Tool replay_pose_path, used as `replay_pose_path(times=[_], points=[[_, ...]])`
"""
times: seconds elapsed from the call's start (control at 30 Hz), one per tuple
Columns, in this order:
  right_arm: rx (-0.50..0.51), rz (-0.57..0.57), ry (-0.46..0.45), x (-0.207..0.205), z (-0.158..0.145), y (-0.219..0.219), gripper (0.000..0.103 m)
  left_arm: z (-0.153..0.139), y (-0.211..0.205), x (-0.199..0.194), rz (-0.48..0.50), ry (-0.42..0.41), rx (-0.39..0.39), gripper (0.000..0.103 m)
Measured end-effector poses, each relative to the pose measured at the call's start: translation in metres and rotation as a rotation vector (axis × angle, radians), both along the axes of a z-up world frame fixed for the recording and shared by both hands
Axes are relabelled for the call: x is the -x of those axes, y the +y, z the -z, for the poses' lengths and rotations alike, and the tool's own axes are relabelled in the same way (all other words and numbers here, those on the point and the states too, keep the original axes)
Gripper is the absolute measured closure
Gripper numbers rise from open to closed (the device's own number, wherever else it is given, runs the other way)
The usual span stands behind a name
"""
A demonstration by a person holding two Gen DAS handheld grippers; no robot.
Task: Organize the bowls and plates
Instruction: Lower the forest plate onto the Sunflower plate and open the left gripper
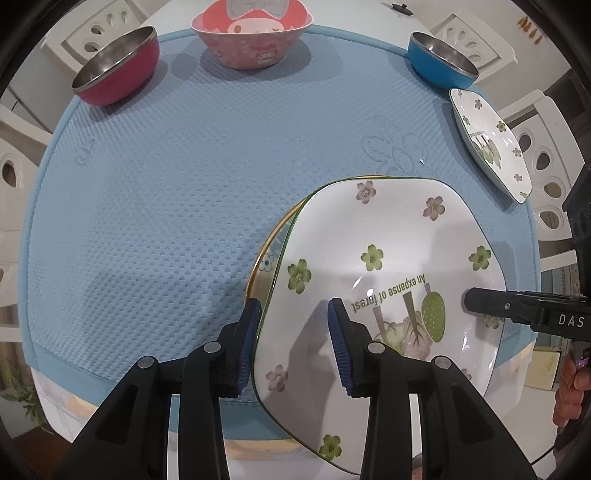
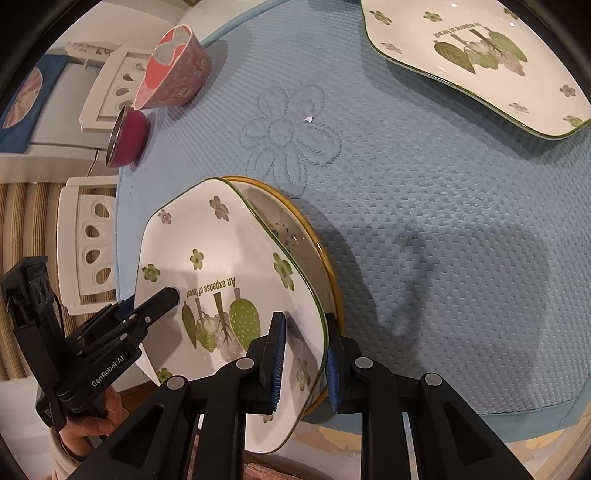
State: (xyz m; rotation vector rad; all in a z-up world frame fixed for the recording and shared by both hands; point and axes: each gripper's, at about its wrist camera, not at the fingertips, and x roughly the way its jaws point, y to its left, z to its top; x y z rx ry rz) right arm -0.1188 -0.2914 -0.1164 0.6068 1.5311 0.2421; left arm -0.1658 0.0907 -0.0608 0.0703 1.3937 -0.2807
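Square white plate (image 1: 388,266) with green and pink flowers lies on top of a yellow-rimmed plate (image 1: 271,242), near the front edge of the blue quilted mat (image 1: 166,192). The upper plate is tilted, not flat: in the right wrist view its right edge stands raised above the yellow-rimmed plate's well. No clear long axis — the plate is roughly square with rounded corners; its printed line "An expanse of forest" reads upside down in both views.

Left gripper (image 1: 295,328): jaws fairly narrow, straddling the plate's left rim, one pad outside it and one over the plate face; whether the pads press on the rim cannot be told.

Right gripper (image 2: 304,356): jaws closed down on the opposite rim of the same plate, blue pads on either side of it.

Surroundings — a red steel bowl (image 1: 118,66), a pink cartoon bowl (image 1: 251,33) and a blue steel bowl (image 1: 441,61) along the mat's far edge, well apart from the stack. A second flowered plate (image 1: 491,144) sits at the mat's right edge. White chair backs (image 1: 546,173) ring the table.
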Motion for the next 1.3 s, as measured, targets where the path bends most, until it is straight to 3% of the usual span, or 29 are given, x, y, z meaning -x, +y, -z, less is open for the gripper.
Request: replay_pose_path(times=[0.37,0.5,0.67,1.3], points=[[0.028,0.006,0.0,0.004,-0.004,-0.004,0.083,-0.001,0.001,0.003,0.002,0.002,-0.019,0.069],[0.04,-0.006,-0.025,0.003,-0.013,0.004,0.081,-0.011,-0.012,0.005,0.055,-0.05,-0.03,0.069],[0.105,-0.04,-0.029,-0.001,-0.014,0.015,0.081,-0.01,-0.023,0.006,0.094,-0.049,-0.042,0.069],[0.127,0.059,0.001,0.0,-0.01,0.01,0.079,-0.008,-0.018,0.001,0.127,-0.033,-0.038,0.066]])
